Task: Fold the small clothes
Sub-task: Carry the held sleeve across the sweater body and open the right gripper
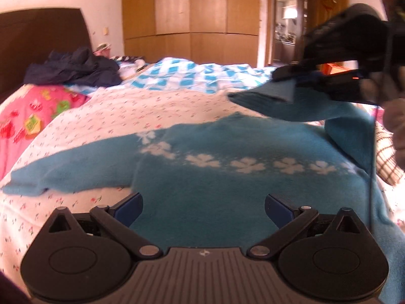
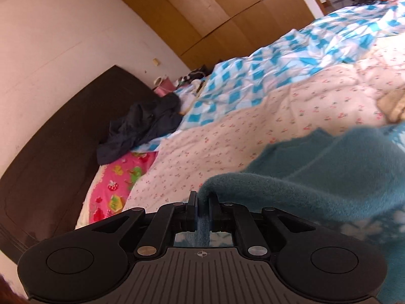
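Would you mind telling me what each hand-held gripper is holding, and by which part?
Right hand-held gripper pinches the blue sweater's sleeve; left hand-held gripper holds nothing.

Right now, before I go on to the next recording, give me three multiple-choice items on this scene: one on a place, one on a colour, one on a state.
1. Where does the dark navy garment lie?
A. Beside the dark headboard
B. On top of the sweater
C. On the floor

2. What colour is the sweater with the row of white flowers?
A. Pink
B. Blue
C. Brown

3. How does the right hand-held gripper stand?
A. Wide open over bare sheet
B. Shut on nothing
C. Shut on a fold of the sweater

Answers:
1. A: the right wrist view shows it heaped against the headboard, far from the sweater.
2. B: the left wrist view shows blue knit spread on the floral sheet.
3. C: blue cloth sits pinched between its fingers, while the left hand-held gripper stands open above the sweater.
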A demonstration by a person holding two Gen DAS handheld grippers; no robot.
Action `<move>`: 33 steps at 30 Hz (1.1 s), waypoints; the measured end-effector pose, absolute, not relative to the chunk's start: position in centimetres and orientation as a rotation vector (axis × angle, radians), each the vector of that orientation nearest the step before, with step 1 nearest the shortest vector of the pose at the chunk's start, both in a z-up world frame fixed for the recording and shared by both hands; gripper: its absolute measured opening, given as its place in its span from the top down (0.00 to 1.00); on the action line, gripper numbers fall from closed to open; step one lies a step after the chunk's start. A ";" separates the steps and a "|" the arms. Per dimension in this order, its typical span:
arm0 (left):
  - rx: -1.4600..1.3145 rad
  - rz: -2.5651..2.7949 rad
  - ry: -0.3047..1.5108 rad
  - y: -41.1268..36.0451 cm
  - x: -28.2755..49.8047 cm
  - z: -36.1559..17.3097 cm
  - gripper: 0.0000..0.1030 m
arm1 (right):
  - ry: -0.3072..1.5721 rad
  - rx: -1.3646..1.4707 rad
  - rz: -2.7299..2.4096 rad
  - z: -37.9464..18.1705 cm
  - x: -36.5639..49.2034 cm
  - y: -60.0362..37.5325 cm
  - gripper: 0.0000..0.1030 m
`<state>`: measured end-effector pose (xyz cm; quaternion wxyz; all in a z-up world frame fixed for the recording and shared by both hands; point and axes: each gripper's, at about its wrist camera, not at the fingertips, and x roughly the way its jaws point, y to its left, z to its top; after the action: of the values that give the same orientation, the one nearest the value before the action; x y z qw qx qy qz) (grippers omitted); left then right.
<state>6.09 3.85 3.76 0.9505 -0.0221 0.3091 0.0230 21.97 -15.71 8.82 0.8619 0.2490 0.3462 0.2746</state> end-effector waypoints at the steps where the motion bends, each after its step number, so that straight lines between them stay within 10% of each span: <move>1: -0.056 0.060 0.634 4.5 6.2 3.4 0.00 | 0.745 0.500 0.591 8.2 22.8 -13.9 0.92; 8: -0.132 0.096 0.668 7.0 6.7 1.8 0.00 | 0.954 0.442 0.627 1.2 25.3 -9.2 0.87; 25: -0.109 0.057 0.682 6.1 6.9 1.6 0.00 | 0.646 -0.463 0.743 3.4 17.7 -7.0 0.64; 29: -0.103 0.056 0.686 6.0 6.9 1.4 0.00 | 0.629 -0.559 0.729 1.8 18.1 -4.8 0.65; 33: -0.102 0.059 0.689 6.0 7.0 1.3 0.00 | 0.689 -0.419 0.633 2.0 20.2 -4.8 0.90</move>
<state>7.00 6.02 1.31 0.9396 -0.0498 0.3373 0.0290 20.21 -4.82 1.98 0.8716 -0.2003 0.3296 0.3026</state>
